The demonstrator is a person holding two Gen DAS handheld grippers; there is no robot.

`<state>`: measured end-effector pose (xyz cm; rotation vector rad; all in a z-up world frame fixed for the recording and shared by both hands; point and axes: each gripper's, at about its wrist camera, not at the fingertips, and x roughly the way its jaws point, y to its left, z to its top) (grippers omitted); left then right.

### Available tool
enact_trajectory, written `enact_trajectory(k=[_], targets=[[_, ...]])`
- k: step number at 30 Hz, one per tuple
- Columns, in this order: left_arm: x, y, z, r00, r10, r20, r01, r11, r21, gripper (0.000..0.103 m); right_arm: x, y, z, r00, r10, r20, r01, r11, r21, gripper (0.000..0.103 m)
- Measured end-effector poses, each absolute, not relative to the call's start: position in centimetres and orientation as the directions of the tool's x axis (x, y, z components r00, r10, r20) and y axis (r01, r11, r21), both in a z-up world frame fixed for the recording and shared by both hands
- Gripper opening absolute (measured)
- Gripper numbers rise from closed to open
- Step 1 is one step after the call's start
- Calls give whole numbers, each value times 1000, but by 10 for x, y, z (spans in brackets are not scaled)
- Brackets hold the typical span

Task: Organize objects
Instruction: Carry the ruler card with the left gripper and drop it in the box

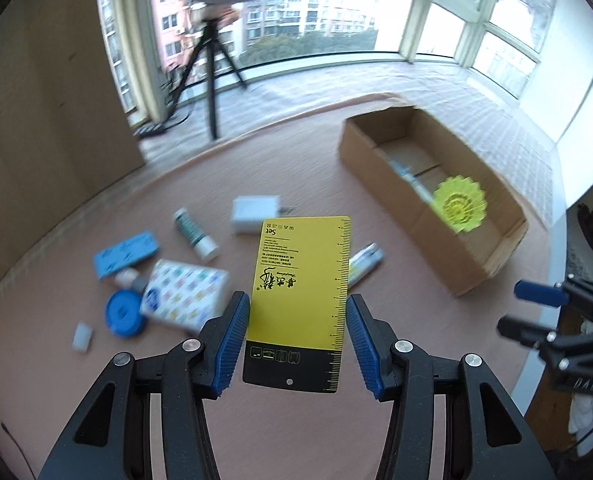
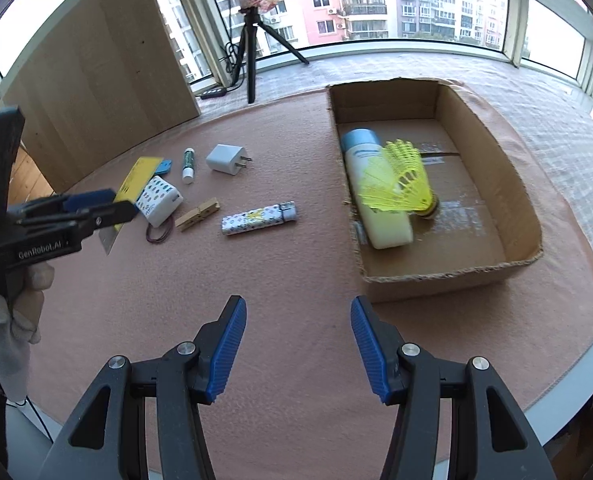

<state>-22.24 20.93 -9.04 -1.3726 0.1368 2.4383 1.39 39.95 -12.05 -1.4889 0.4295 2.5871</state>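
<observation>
My left gripper point(image 1: 298, 344) holds a yellow and black ruler card point(image 1: 300, 300) between its blue pads, lifted above the pink table mat; it also shows in the right wrist view point(image 2: 136, 178). My right gripper point(image 2: 298, 344) is open and empty above the mat, in front of the cardboard box point(image 2: 448, 276). In the box lie a white bottle with a blue cap point(image 2: 376, 196) and a yellow shuttlecock point(image 2: 404, 182). On the mat are a white charger point(image 2: 226, 159), a patterned lighter point(image 2: 258, 218), a wooden clothespin point(image 2: 197, 214), a glue stick point(image 2: 188, 165) and a dotted box point(image 2: 158, 200).
A blue round lid point(image 1: 123, 313), a blue flat pack point(image 1: 125, 254) and a small white piece point(image 1: 82, 336) lie at the left. A rubber band point(image 2: 159, 233) lies by the clothespin. A tripod point(image 2: 252, 40) and a wooden panel point(image 2: 96, 68) stand behind the table.
</observation>
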Motion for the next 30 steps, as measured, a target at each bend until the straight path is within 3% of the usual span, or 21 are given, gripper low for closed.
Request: enact_trajectory(k=[16,25,26,27,28,30], targets=[[-258,401,-74,-427,408,-807,-549,-826,-127,54,59,460,-131,-480,19,-877,-367,-912,181,51],[-262,441,-76,-398,441,-804,-582,-799,-150,54,70,476,-137,-464,29,-885,-408,-894,185,51],[-263,443,-76,-395,443,-805,-582,-799,-155,57,71,476,-137,-463,27,-886,-409,-893,187,51],[-263,444,-77,-386,444,-808,-582,-797,-161,69,71,475,-137,-462,26,-886,-409,-893,187,51],[-263,444,-77,-383,446,-809,-582,-797,-164,74,71,475,-138,-461,26,-887,-409,-893,187,51],[-262,441,-74,-395,450,-801,-581,-798,-161,76,71,473,-138,-461,20,-887,-405,-895,190,51]])
